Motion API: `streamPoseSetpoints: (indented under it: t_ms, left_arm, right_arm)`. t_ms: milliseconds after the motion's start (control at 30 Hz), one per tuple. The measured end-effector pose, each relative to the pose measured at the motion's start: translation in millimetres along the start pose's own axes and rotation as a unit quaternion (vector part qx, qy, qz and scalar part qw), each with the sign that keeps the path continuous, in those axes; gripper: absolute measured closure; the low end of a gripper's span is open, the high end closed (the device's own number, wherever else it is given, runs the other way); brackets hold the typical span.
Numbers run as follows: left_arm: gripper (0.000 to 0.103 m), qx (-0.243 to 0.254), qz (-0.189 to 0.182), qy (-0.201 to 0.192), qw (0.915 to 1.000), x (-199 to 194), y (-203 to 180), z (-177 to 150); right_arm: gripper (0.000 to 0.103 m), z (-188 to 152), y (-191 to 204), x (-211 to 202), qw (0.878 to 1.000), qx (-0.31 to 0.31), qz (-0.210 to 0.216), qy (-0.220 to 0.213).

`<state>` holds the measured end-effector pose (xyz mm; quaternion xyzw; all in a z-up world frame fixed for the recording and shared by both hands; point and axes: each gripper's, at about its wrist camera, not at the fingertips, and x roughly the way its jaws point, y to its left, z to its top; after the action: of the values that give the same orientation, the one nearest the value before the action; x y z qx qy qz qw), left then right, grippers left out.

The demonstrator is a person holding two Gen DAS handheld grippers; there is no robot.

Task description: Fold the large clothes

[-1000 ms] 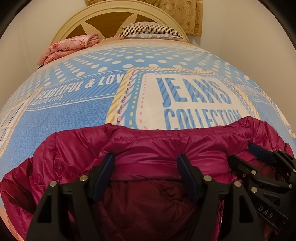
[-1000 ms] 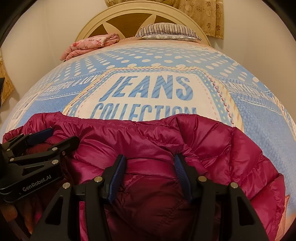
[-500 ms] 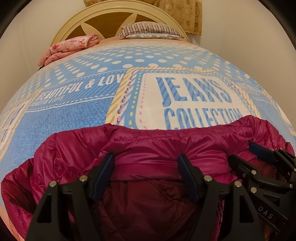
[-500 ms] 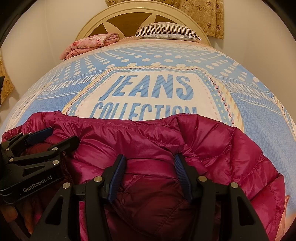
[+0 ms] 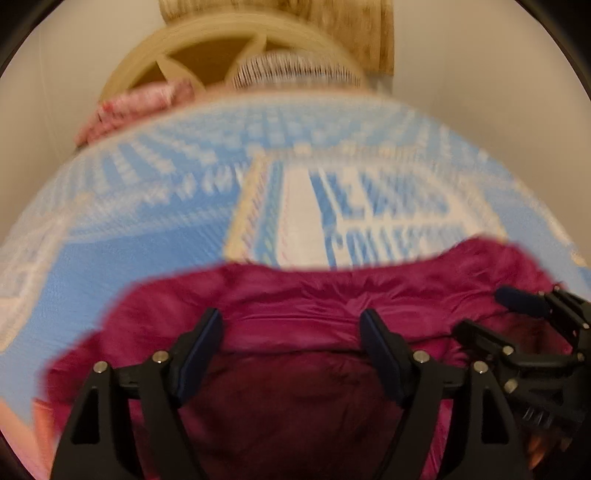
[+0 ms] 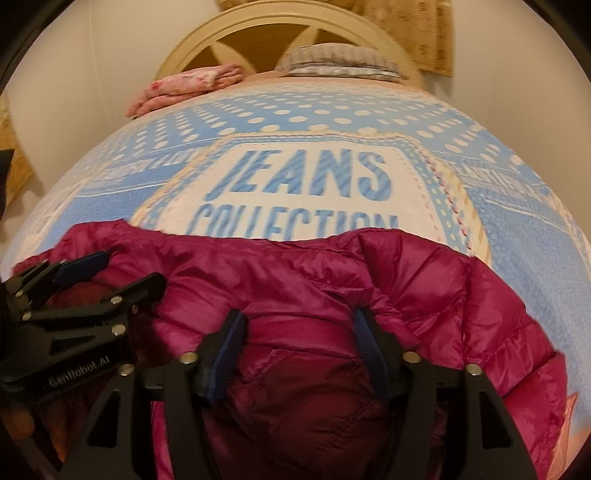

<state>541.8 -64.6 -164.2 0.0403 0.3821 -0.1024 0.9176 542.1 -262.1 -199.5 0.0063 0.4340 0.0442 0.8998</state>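
A magenta puffer jacket (image 5: 295,291) (image 6: 424,280) lies at the near end of a bed. My left gripper (image 5: 290,332) stands over its near edge with a band of the jacket spanning from pad to pad. The jaws are opening, and the fold still touches both pads. My right gripper (image 6: 297,328) holds the same edge further right. Its jaws are opening too, with puckered fabric still against the fingers. Each gripper shows in the other's view, the right gripper (image 5: 495,317) and the left gripper (image 6: 122,271) side by side. The left wrist view is motion-blurred.
The blue-and-white bedspread (image 6: 517,221) printed "JEANS COLLECTION" stretches beyond the jacket. A folded pink blanket (image 6: 184,88) and a striped pillow (image 6: 340,59) lie by the cream headboard (image 6: 258,26). Walls close in on both sides of the bed.
The left wrist view has shifted and blurred as that hand rose. Both pairs of fingers stand slightly wider apart, the right more so. The jacket lies much as before.
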Motion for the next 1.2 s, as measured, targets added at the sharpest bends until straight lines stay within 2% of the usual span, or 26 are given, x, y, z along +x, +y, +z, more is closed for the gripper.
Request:
streamPoseSetpoints:
  t_ms: [33, 100, 167, 233, 367, 433, 600, 700, 867, 1100, 1200]
  left_arm:
    - [0.020, -0.010, -0.012, -0.024, 0.9996, -23.3, 8.7, 0.8]
    - [0.014, -0.020, -0.022, -0.049, 0.9983, -67.5, 24.2, -6.5]
    - [0.007, -0.015, -0.020, -0.073, 0.9970, -103.4, 33.6, -23.2]
    - [0.000, -0.008, -0.010, -0.092, 0.9957, -147.2, 44.5, -58.5]
    - [0.000, 0.003, -0.027, -0.075, 0.9968, -201.8, 55.7, -139.0]
    - [0.000, 0.009, -0.021, -0.061, 0.9979, -222.6, 60.9, -183.7]
    - [0.000, -0.033, -0.019, -0.002, 0.9993, -240.6, 82.3, -270.3]
    - [0.000, -0.053, -0.009, -0.003, 0.9985, -254.3, 92.3, -301.1]
    - [0.000, -0.083, -0.036, -0.003, 0.9959, -268.9, 87.9, -326.1]
    - [0.000, -0.058, -0.047, 0.006, 0.9972, -270.7, 69.7, -343.5]
    - [0.000, -0.061, -0.053, 0.008, 0.9967, -272.4, 68.9, -346.1]
  right_arm:
    - [0.036, -1.9, -5.9, -15.1, 1.000, 0.007, 0.003, -0.011]
    - [0.031, -10.9, -23.1, -49.3, 0.998, 0.037, 0.009, -0.043]
    - [0.028, -28.0, -41.1, -78.2, 0.997, 0.061, 0.023, -0.040]
    - [0.028, -53.3, -57.8, -102.9, 0.995, 0.088, 0.030, -0.030]
    - [0.028, -119.5, -83.2, -150.4, 0.991, 0.125, 0.045, -0.009]
    - [0.028, -161.7, -91.7, -179.4, 0.990, 0.138, 0.043, -0.003]
    - [0.028, -248.9, -104.3, -236.1, 0.986, 0.162, 0.037, 0.000]
    - [0.028, -291.4, -104.6, -261.0, 0.984, 0.174, 0.029, 0.002]
    - [0.028, -344.6, -83.6, -291.1, 0.986, 0.163, 0.034, 0.004]
    - [0.029, -383.9, -61.3, -307.9, 0.986, 0.157, 0.047, 0.011]
    - [0.044, -387.4, -58.6, -310.7, 0.986, 0.154, 0.059, 0.010]
